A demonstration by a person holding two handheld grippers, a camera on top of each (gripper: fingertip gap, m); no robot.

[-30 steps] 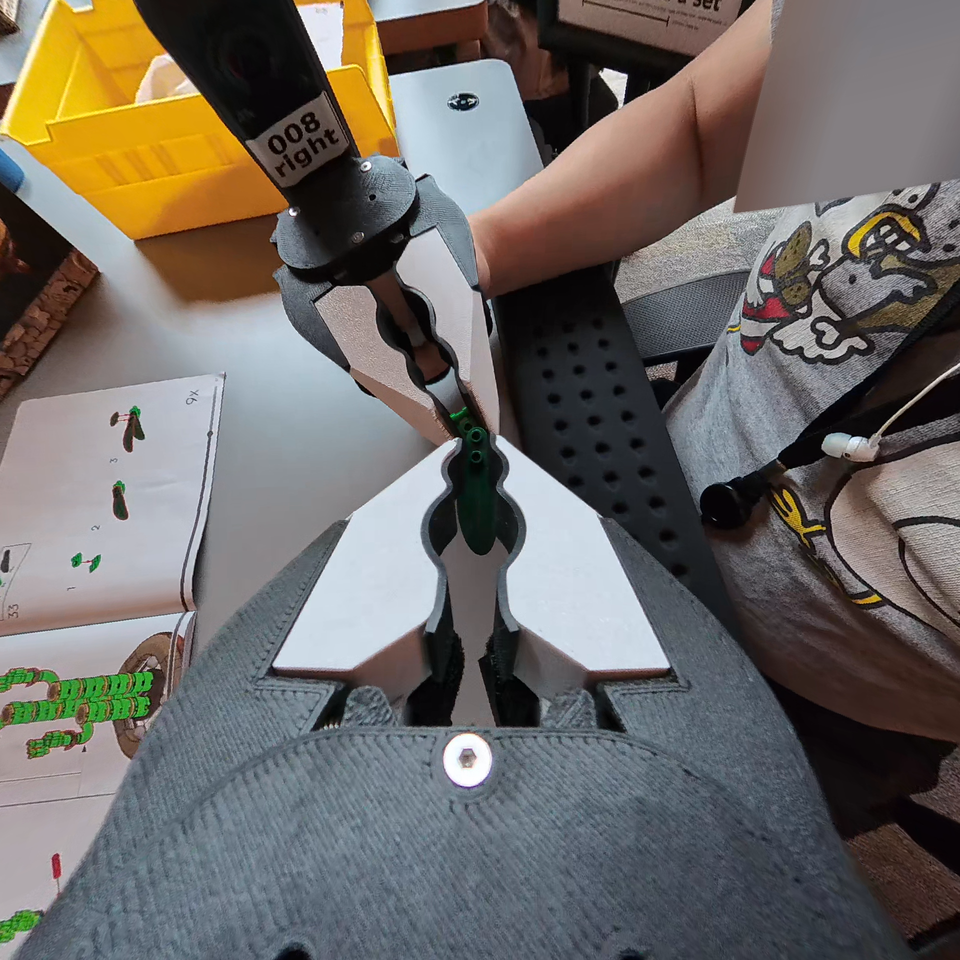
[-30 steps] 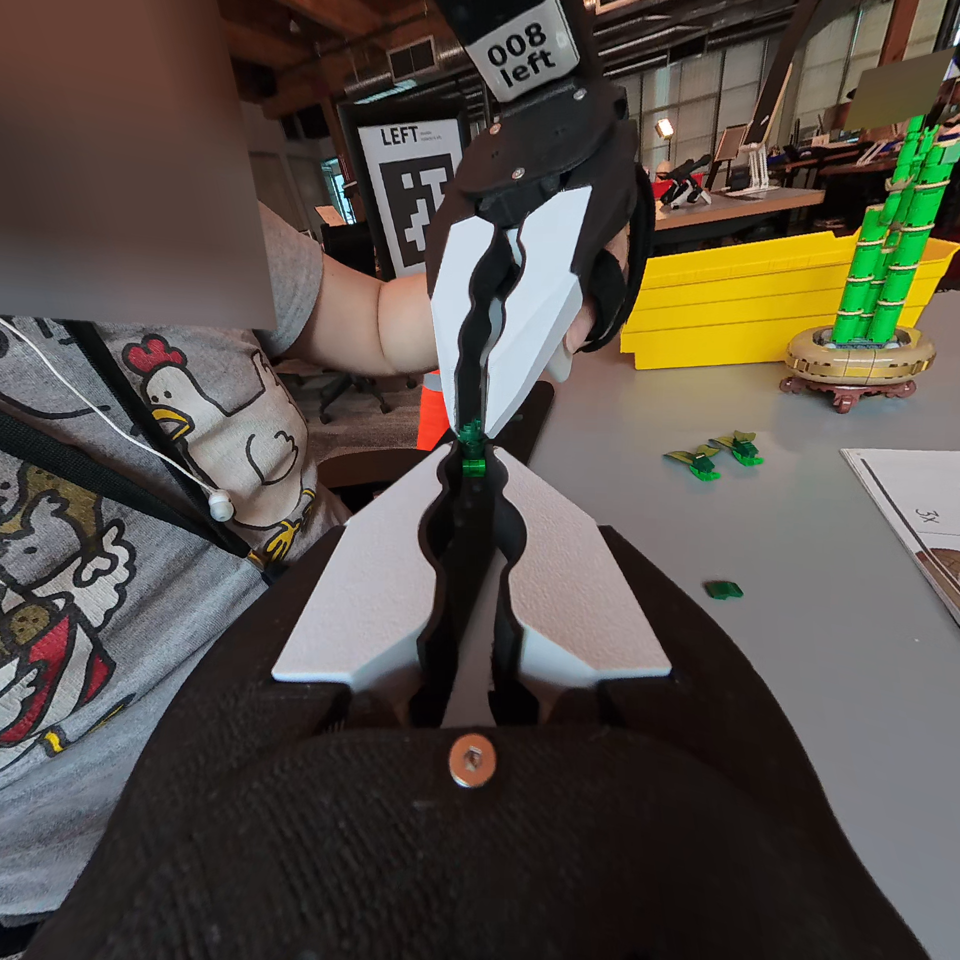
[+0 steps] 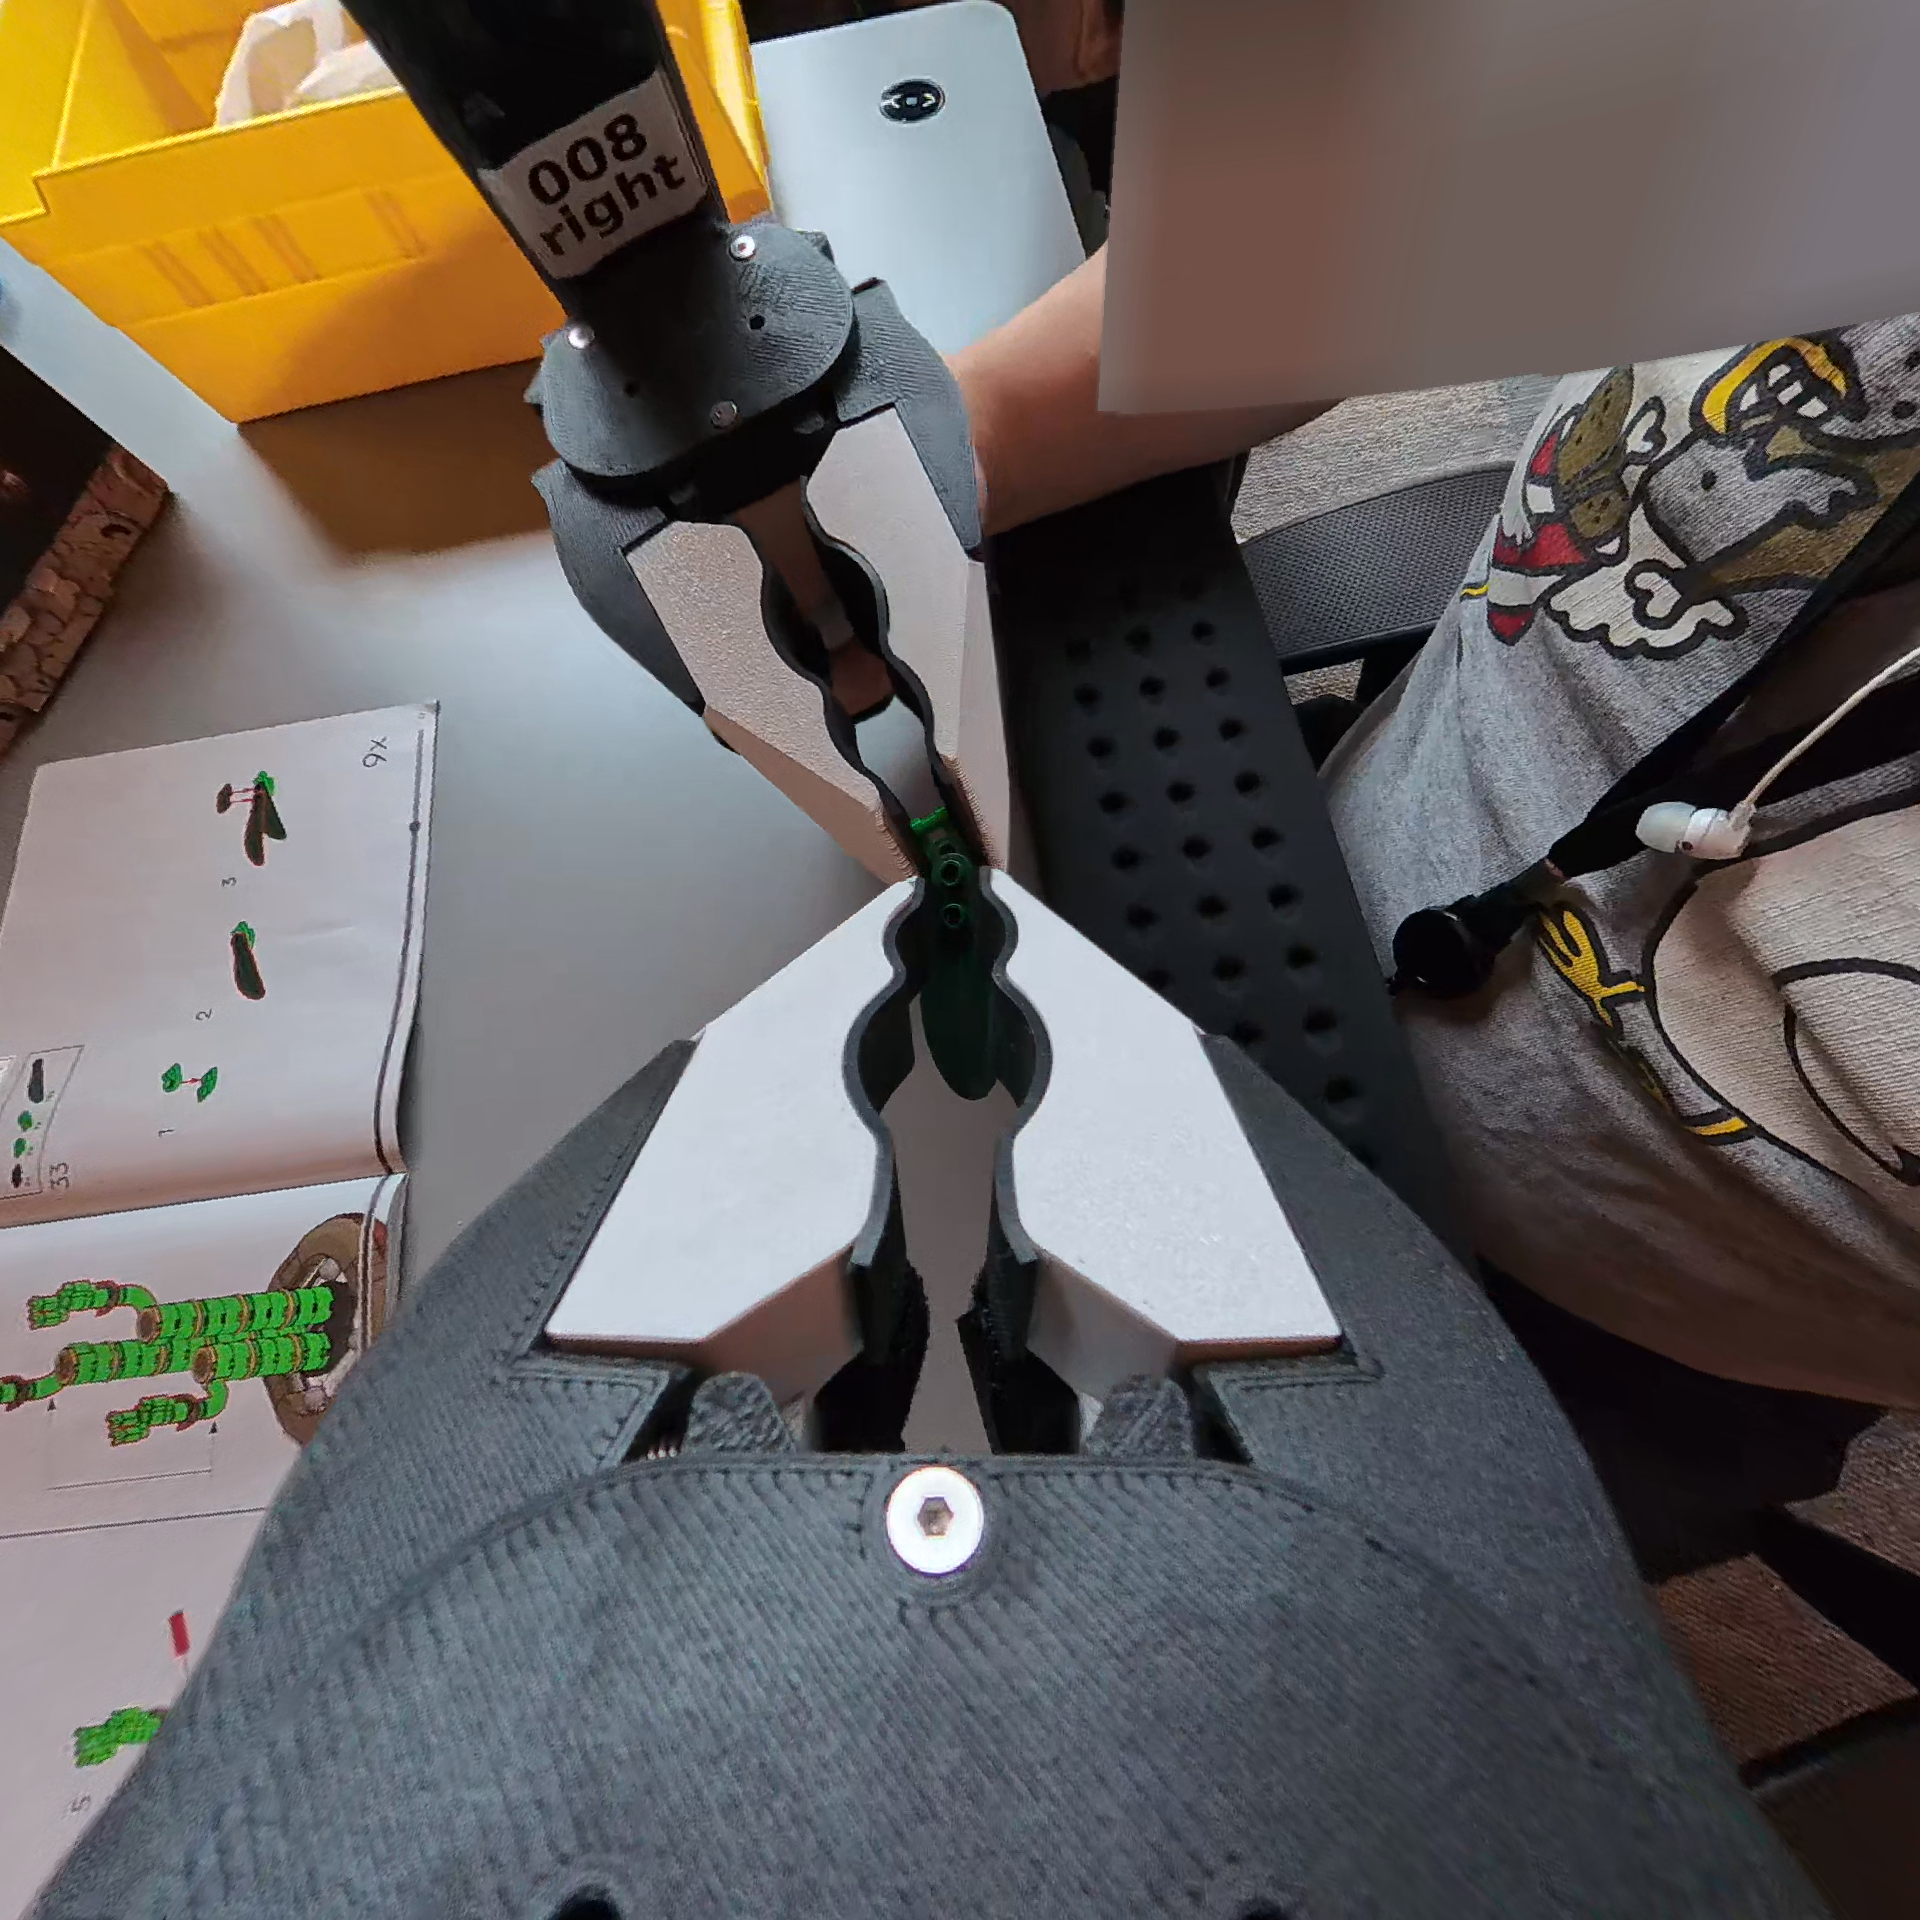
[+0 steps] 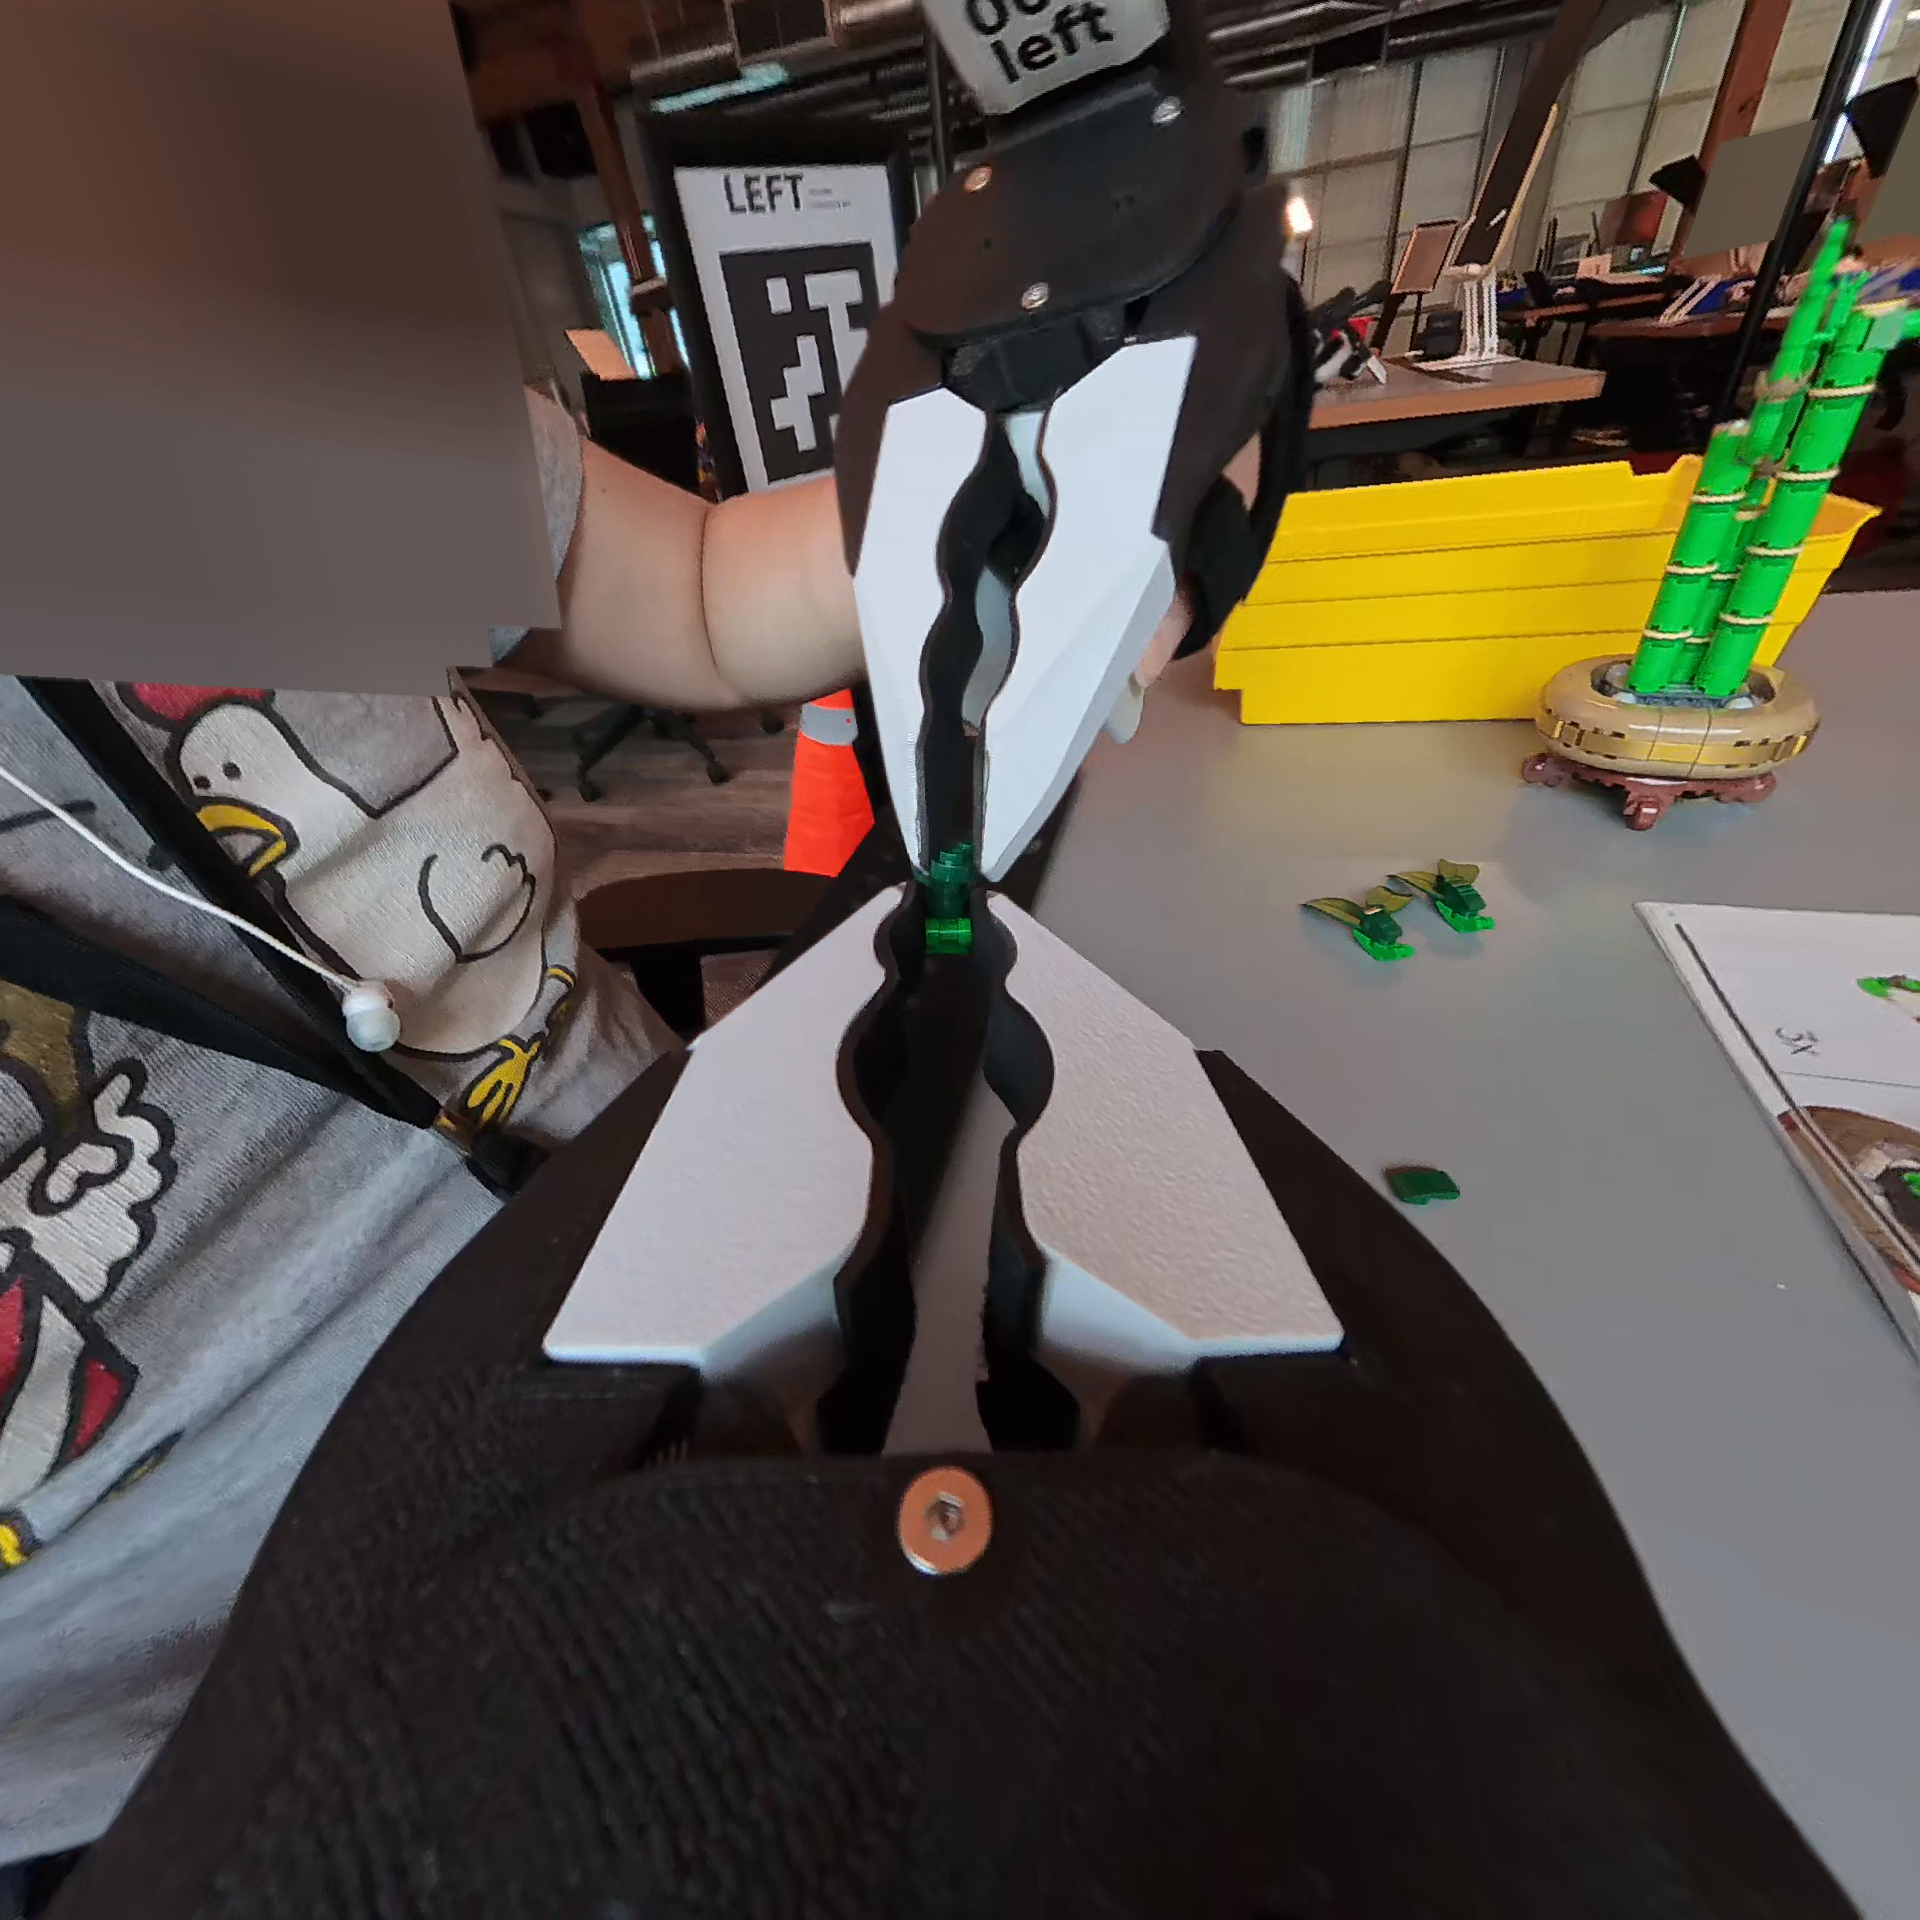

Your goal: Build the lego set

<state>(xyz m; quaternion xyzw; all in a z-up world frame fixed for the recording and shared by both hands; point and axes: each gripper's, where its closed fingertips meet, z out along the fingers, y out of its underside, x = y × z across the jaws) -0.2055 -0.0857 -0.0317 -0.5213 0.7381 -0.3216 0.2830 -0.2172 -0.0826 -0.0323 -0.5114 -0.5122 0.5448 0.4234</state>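
Bright, even daylight from rear windows (image 4: 1455, 187), soft shadows, sharp centre, wide-angle bending at edges.

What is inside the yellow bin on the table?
In the left wrist view, the yellow bin holds something white and crumpled, like a bag or paper. The bin wall and the right hand-held gripper hide the rest.

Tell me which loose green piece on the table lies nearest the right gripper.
The small flat dark green piece, lying alone beside the booklet. The two leaf assemblies sit together farther off, toward the bamboo model. The right gripper is itself shut on another green piece.
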